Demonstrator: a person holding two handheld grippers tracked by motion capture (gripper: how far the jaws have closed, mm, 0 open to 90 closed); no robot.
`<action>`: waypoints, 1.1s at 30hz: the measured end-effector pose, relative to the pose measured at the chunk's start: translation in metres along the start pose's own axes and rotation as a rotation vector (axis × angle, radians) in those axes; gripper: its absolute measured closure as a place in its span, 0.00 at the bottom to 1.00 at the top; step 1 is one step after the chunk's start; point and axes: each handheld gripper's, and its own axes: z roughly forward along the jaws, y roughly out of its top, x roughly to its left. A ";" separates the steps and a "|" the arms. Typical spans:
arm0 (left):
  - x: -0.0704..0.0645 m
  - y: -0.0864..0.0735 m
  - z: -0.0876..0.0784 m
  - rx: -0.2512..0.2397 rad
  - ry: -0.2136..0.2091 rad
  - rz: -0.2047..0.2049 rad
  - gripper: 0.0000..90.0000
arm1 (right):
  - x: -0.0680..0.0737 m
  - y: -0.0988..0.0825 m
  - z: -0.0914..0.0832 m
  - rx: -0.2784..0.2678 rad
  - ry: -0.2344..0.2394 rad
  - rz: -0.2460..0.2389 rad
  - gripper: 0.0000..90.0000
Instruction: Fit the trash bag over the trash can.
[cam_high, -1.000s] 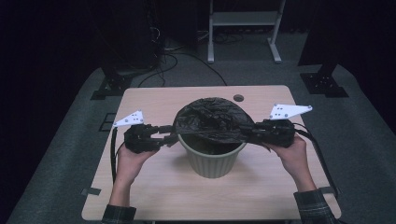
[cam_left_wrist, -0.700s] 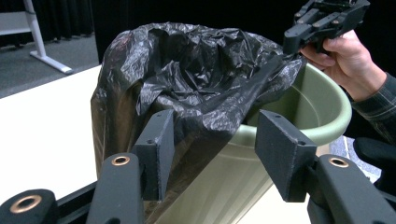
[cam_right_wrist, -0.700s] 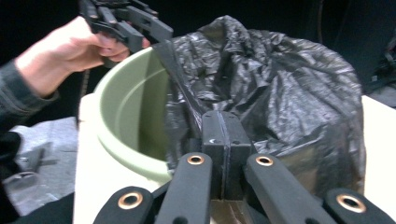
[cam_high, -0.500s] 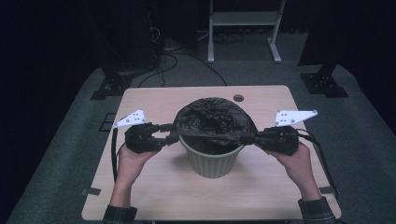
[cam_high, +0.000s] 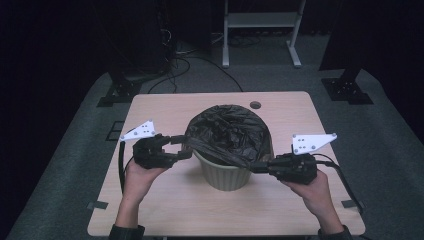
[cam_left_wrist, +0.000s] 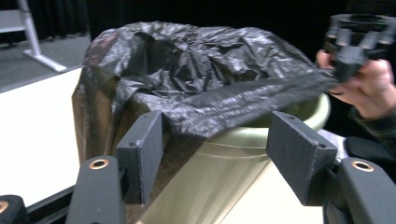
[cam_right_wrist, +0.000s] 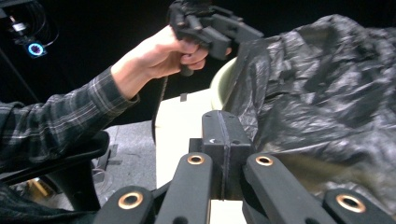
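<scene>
Black bag stretched over a green bin on the worktop

Left gripper (cam_high: 181, 146), jaws just opening, straddles the black bag (cam_high: 227, 132) edge unclamped; the bag drapes the green bin (cam_high: 225, 175) mid-worktop (cam_high: 165, 205); right gripper (cam_high: 256, 167) jaws pinch the bag's edge.

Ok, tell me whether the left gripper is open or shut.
Open. The left gripper's pads stand apart beside the black bag on the green bin, having just been opening.

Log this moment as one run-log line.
left gripper: jaws just opening, pads off black plastic bag | right gripper: shut on bag edge | pale green bin: upright
</scene>
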 end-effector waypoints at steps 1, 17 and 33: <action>0.001 0.000 0.000 -0.006 0.001 -0.008 0.39 | 0.001 -0.001 0.002 -0.001 0.006 -0.001 1.00; -0.007 -0.012 -0.010 0.027 -0.079 -0.019 1.00 | 0.006 -0.010 0.002 0.037 -0.010 -0.001 1.00; -0.001 -0.062 0.005 0.190 -0.062 -0.090 1.00 | -0.013 -0.061 0.004 0.190 -0.142 0.078 1.00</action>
